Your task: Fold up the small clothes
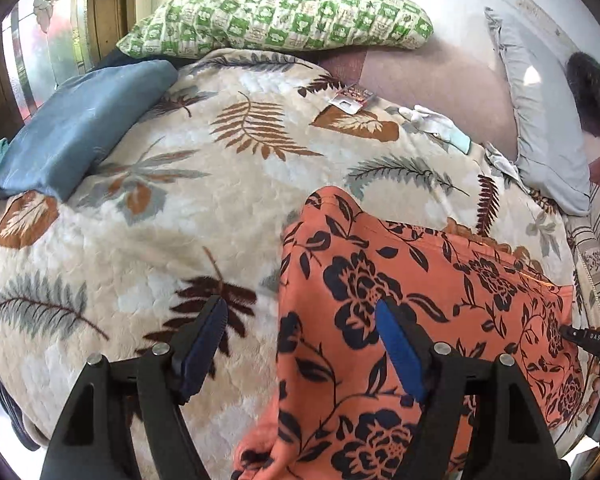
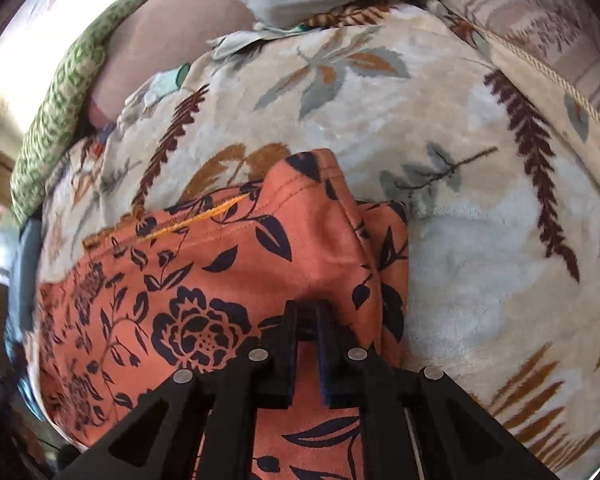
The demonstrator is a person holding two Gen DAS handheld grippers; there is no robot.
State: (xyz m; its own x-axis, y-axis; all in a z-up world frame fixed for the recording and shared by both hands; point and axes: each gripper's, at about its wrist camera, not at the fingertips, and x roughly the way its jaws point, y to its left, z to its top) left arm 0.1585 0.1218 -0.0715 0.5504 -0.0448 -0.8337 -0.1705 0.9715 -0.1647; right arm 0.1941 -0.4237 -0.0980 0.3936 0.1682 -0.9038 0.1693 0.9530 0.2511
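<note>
An orange garment with dark navy flowers [image 1: 400, 300] lies partly folded on a cream leaf-print blanket [image 1: 180, 200]. My left gripper [image 1: 300, 308] is open and empty, hovering over the garment's left edge; one blue pad is above the blanket, the other above the cloth. My right gripper [image 2: 307, 312] is shut on a raised fold of the garment [image 2: 228, 280], near its right edge. The right gripper's tip also shows at the far right of the left wrist view [image 1: 580, 338].
A blue folded cloth [image 1: 80, 128] and a green checked pillow [image 1: 284, 16] lie at the back left. A grey pillow [image 1: 540, 120] lies at the right. A small packet [image 1: 352, 98] and pale small clothes [image 1: 436, 122] rest on the blanket's far side.
</note>
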